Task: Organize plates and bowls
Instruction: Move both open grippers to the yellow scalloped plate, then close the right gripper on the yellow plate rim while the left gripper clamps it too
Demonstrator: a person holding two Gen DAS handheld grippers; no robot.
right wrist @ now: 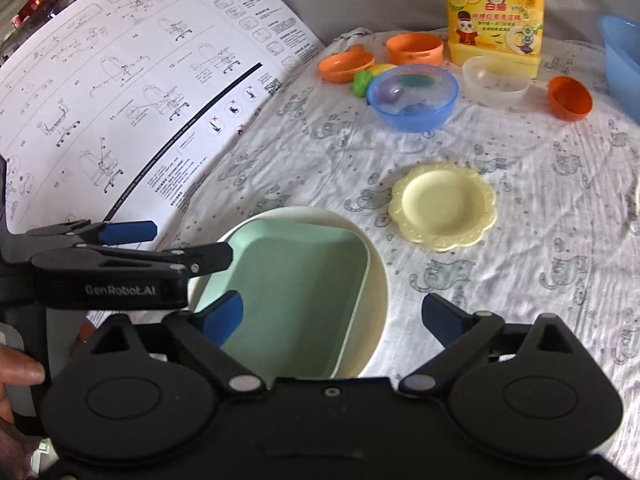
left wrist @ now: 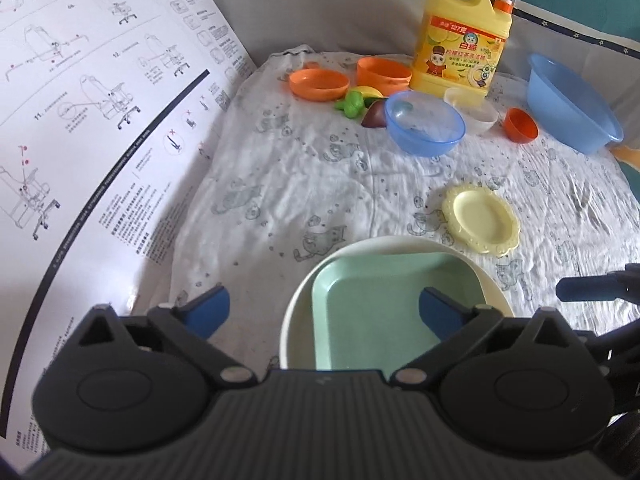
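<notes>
Green square plate (left wrist: 376,312) lies nested inside a cream round plate (left wrist: 296,304) at the near edge of the printed cloth (left wrist: 304,184), directly below both grippers. Yellow scalloped plate (right wrist: 444,206) lies flat on the cloth, just beyond and to the right of the stacked pair, apart from it. Blue bowl (right wrist: 412,98) stands further back, with a clear bowl (right wrist: 496,78) to its right and a small orange bowl (right wrist: 570,98) tipped on its side beyond that. Two orange dishes (left wrist: 320,84) and a few toy fruit pieces (left wrist: 352,104) sit behind the blue bowl, near a yellow detergent jug (left wrist: 460,40). Large blue basin (left wrist: 572,104) stands at the far right. A printed instruction sheet (left wrist: 100,120) covers the left side. Left gripper (left wrist: 324,312): jaws spread wide, holding nothing, poised over the stacked plates. Right gripper (right wrist: 332,318): jaws spread wide, empty, over the same plates.
</notes>
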